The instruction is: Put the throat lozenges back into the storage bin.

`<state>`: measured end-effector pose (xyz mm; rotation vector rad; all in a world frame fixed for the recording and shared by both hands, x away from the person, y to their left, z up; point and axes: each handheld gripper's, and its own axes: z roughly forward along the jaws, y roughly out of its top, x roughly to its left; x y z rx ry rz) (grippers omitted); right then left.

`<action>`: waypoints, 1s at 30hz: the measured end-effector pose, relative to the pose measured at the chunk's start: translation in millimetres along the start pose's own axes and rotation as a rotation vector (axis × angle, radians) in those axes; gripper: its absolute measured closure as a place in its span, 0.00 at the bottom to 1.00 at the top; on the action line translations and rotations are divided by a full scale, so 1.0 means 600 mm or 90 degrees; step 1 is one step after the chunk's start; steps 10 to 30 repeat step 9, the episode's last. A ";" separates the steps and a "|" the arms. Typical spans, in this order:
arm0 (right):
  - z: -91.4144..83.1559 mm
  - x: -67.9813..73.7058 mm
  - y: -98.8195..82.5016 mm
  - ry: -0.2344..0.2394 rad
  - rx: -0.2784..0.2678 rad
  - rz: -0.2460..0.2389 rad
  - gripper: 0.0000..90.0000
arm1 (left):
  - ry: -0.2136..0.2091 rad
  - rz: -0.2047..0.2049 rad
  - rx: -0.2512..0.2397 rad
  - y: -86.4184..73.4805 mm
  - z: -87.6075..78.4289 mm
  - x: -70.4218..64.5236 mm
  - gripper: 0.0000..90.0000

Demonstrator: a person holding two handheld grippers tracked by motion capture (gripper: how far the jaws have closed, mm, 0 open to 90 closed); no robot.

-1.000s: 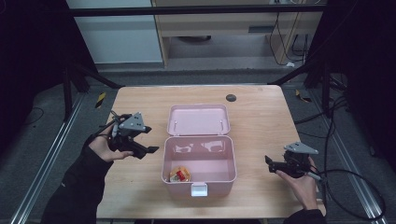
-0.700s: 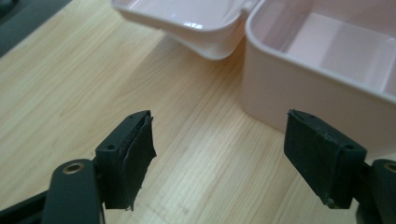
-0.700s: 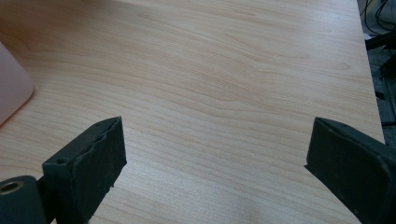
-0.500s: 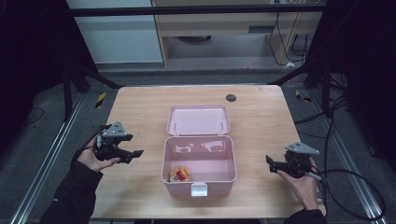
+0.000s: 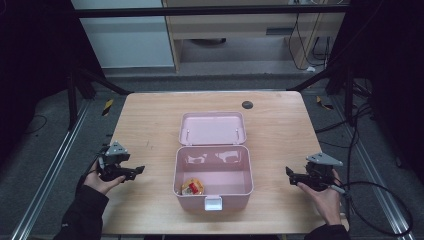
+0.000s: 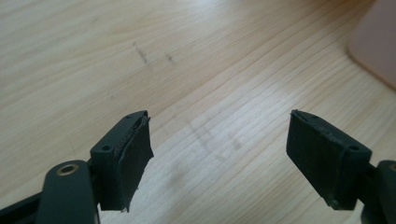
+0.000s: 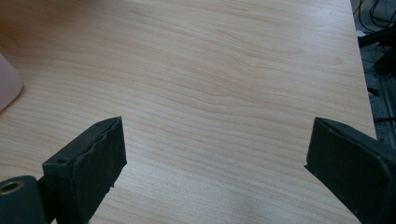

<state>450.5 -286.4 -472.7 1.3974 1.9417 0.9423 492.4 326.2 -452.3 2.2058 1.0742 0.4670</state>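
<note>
A pink box (image 5: 212, 192) stands open in the middle of the wooden table (image 5: 150, 120), its lid (image 5: 212, 129) laid back flat behind it. A small red and yellow item (image 5: 192, 187) lies in the box's front left corner. My left gripper (image 5: 139, 170) is held low at the table's left side, pointing toward the box, jaws open with nothing between them (image 6: 219, 154). My right gripper (image 5: 289, 173) is held at the right side, also facing the box, jaws wide open and empty (image 7: 215, 168). A corner of the pink box (image 6: 378, 42) shows in the left gripper view.
A small dark round disc (image 5: 247, 105) sits near the table's far edge. Cables trail off the right side over the floor (image 5: 370, 185). A metal rail (image 5: 50, 175) runs along the left of the table. A pink edge of the box (image 7: 7, 88) shows at left in the right gripper view.
My left gripper has drawn back from beside the box toward the table's left front edge and sits lower. The right gripper has stayed put.
</note>
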 end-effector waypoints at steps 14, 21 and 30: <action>-0.002 -0.003 -0.002 -0.006 0.002 0.002 0.05 | 0.020 -0.044 0.003 -0.029 0.015 0.007 0.23; -0.002 -0.003 -0.002 -0.006 0.002 0.002 0.05 | 0.020 -0.044 0.003 -0.029 0.015 0.007 0.23; -0.002 -0.003 -0.002 -0.006 0.002 0.002 0.05 | 0.020 -0.044 0.003 -0.029 0.015 0.007 0.23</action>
